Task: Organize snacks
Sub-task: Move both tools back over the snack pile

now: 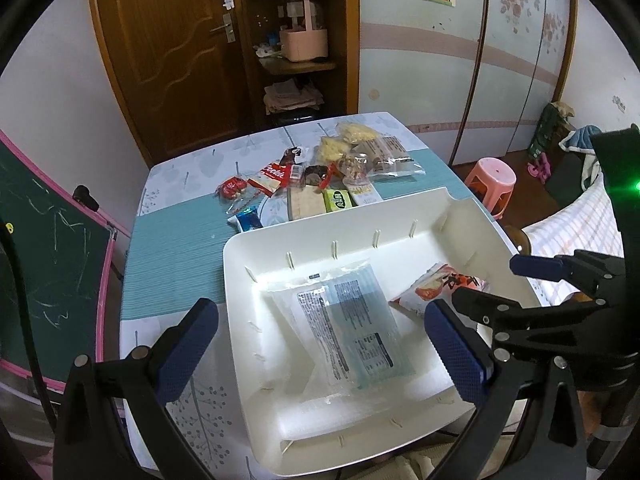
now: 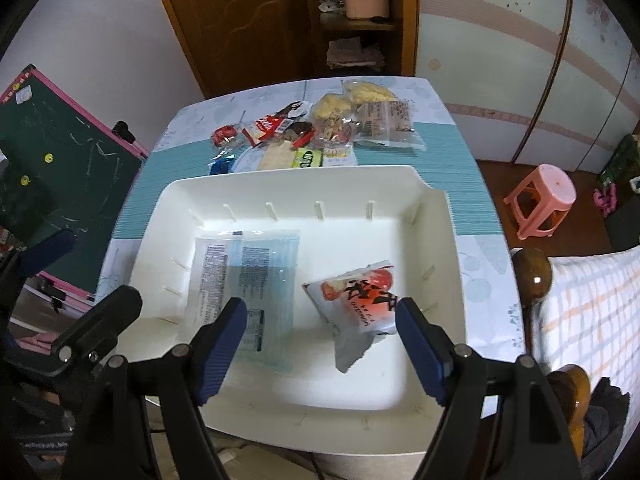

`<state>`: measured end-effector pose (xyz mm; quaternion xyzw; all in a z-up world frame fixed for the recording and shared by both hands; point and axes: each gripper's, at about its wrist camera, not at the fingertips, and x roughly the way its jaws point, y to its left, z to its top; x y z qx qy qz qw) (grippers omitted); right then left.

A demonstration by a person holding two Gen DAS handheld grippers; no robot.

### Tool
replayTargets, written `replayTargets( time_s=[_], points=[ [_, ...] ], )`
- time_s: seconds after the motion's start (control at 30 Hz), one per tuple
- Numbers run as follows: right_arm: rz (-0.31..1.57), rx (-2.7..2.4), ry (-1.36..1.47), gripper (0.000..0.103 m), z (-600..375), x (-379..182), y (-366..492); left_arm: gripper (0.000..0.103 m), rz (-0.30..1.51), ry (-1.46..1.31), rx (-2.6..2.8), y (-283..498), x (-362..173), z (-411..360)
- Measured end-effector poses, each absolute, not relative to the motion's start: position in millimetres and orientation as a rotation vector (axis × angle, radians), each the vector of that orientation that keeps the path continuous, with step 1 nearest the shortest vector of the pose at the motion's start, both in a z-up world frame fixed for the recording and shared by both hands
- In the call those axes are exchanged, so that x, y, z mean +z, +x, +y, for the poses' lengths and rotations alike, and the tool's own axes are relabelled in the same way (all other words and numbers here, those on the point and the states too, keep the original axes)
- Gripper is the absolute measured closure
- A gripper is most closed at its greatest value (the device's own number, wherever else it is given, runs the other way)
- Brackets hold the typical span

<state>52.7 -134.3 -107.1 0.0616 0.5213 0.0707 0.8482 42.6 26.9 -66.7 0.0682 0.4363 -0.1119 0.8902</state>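
A white tray [image 1: 304, 232] [image 2: 280, 172] sits on the near part of the table. In it a clear-and-blue flat packet [image 1: 352, 328] [image 2: 248, 276] lies at the left and a red-and-white snack bag [image 1: 436, 284] [image 2: 360, 300] at the right. My left gripper [image 1: 320, 348] [image 2: 84, 280] hovers open over the tray's left side, above the flat packet. My right gripper [image 2: 320, 344] [image 1: 508, 280] is open over the tray's right side; the red-and-white bag lies in the tray just ahead of its fingers, which do not pinch it. Loose snacks [image 1: 320, 176] [image 2: 312, 136] are piled beyond the tray.
The table [image 1: 176, 248] [image 2: 472, 160] has a teal and leaf-print cloth. A green chalkboard [image 1: 40, 260] [image 2: 52, 168] leans at the left. At the right are a pink stool [image 1: 490, 178] [image 2: 540, 196] and a bed with a checked cover [image 2: 592, 320]. A wooden door and shelves stand behind.
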Motion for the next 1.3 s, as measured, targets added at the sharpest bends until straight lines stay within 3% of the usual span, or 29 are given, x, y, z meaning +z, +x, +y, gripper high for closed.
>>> replayTargets(
  time_s=[0.4,0.73,0.97,1.13,1.3],
  points=[
    [1.054,0.135,0.124,0.026,-140.3,-92.6,72.7,0.001,0.788,0.044,-0.142,75.9,-25.9,56.0],
    [0.815,0.078,0.039,0.026,-174.3,-8.4,133.2,0.001,0.652,0.133,-0.134,121.3,41.7,73.7],
    [0.781,0.045,0.091,0.026,-206.5,37.5,188.8,0.001,0.703,0.026,-0.121,183.0,76.4,106.6],
    [0.807,0.002,0.062,0.026,-216.9,50.4,230.5,0.001,0.733,0.001,-0.065,231.6,76.9,125.8],
    [0.855,-0.036,0.028,0.026,-220.7,33.5,274.0,0.001,0.817,0.016,0.009,290.3,40.3,132.6]
  ],
)
